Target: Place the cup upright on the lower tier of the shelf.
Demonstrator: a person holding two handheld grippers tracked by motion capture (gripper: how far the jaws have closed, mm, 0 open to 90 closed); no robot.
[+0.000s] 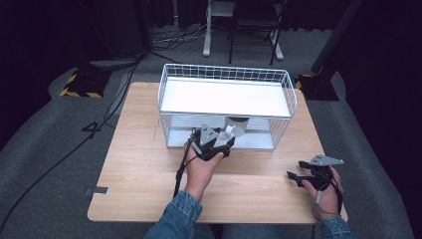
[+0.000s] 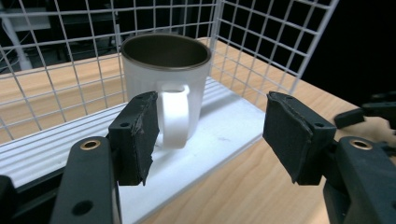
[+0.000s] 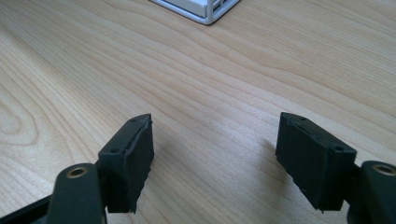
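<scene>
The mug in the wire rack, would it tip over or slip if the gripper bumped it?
The mug probably would not tip easily: it stands upright on the flat lower shelf and looks wide for its height. Its white side looks smooth, so it might slide when pushed. It seems hard and stiff, likely breakable if dropped.

So it's a square light wooden table (image 1: 149, 164) with rounded corners, standing on grey carpet. A white wire-mesh rack (image 1: 226, 74) with a flat white shelf sits on the table's far half. A white ceramic mug (image 2: 164, 88) stands upright on the rack's ribbed white base, under that shelf.
</scene>
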